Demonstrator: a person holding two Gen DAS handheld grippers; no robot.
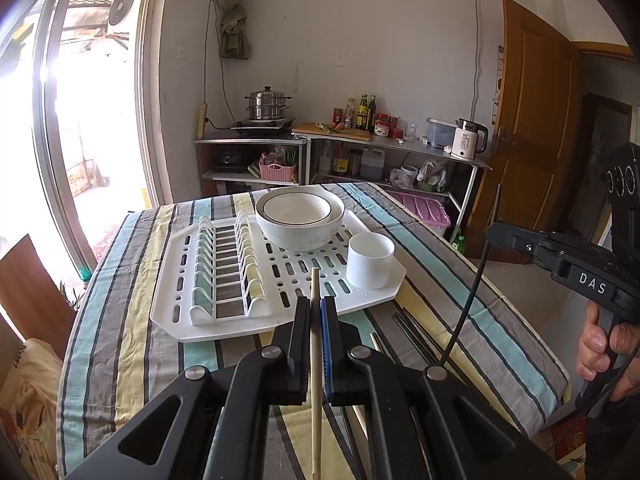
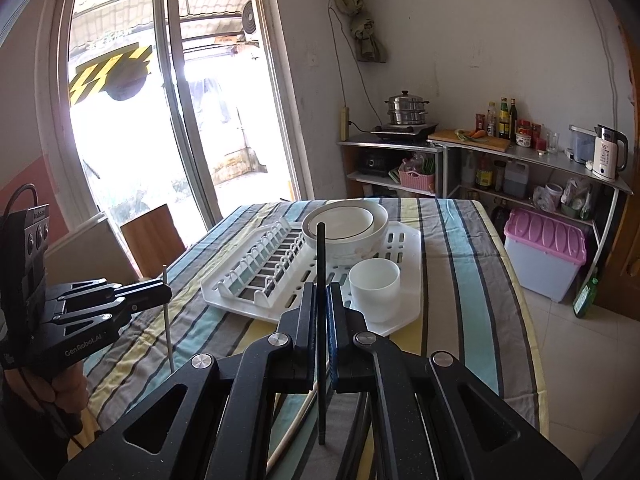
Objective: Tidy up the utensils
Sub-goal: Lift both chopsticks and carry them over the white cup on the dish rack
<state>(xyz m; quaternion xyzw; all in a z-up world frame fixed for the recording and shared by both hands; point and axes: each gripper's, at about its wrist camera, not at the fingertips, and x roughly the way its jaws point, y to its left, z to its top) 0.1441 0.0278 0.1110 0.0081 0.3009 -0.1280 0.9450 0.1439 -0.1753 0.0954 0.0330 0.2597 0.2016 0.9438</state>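
**Utensil sort: one chopstick in each pair of tongs, cup not yet loaded**

- Left tongs (image 1: 315, 308): closed narrow on a pale wooden chopstick (image 1: 316, 360). The stick runs up the lower centre of the left view, tip over the near edge of the drying rack (image 1: 176, 312).
- Right tongs (image 2: 321, 296): closed narrow on a black chopstick (image 2: 321, 260), held near upright at centre frame, its top crossing in front of the bowls.
- White cup (image 1: 370, 260): stands upright on the rack's near right corner, just beside the stacked white bowls (image 1: 300, 216). It appears empty and is judged the likely holder for the sticks.
- Remaining utensils (image 1: 412, 328): dark and metal chopsticks lie flat on the striped tabletop (image 1: 120, 320), lower right of centre in the left view, just off the rack's edge.
- Plate slots: left half of the rack, no plates in them.

Handling note: each stick is pinched partway along its length, so a long free end projects forward. That grip probably suits lowering an end into the cup. Thin sticks may pivot between the pads; a slow, vertical approach seems wise.
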